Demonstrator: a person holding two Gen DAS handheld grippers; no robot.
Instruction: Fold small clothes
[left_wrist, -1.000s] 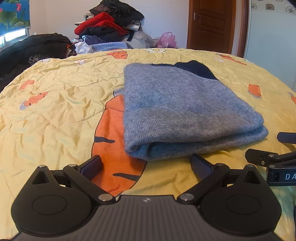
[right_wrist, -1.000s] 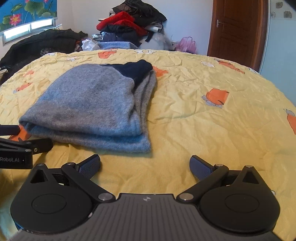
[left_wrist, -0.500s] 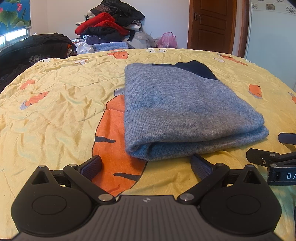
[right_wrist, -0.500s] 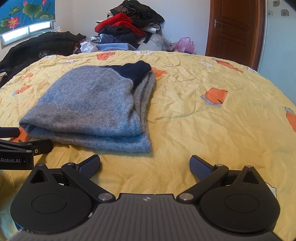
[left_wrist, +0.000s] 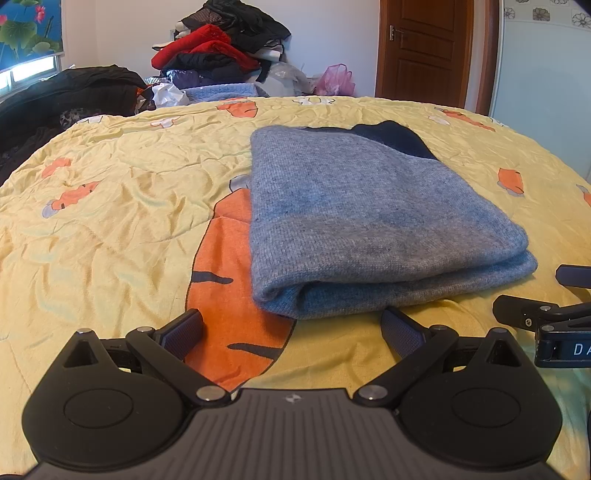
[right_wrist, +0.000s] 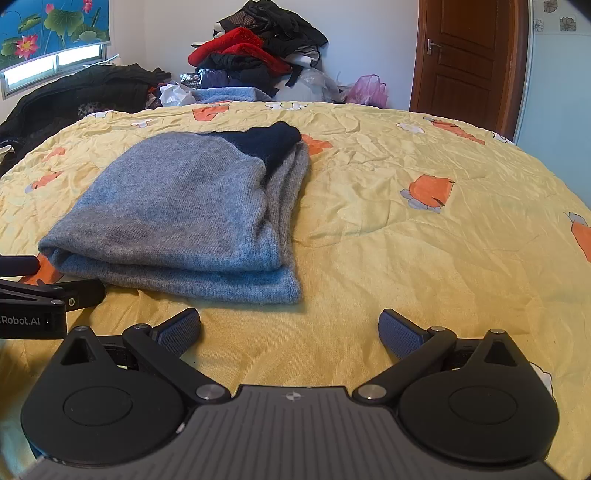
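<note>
A folded grey-blue knit sweater (left_wrist: 369, 221) with a dark navy part at its far end lies on the yellow bedspread (left_wrist: 110, 229); it also shows in the right wrist view (right_wrist: 184, 218). My left gripper (left_wrist: 291, 328) is open and empty, just short of the sweater's near folded edge. My right gripper (right_wrist: 290, 332) is open and empty, in front of the sweater's near right corner. The right gripper's fingers (left_wrist: 524, 314) show at the right edge of the left view. The left gripper's fingers (right_wrist: 74, 291) show at the left edge of the right view.
A pile of red, black and other clothes (left_wrist: 221, 55) sits beyond the far edge of the bed. Dark clothing (left_wrist: 74, 96) lies at the far left. A brown door (left_wrist: 424, 48) stands at the back right. A pink bag (right_wrist: 365, 88) is by the door.
Both grippers have drawn back very slightly from the sweater and stay open. The sweater has not moved.
</note>
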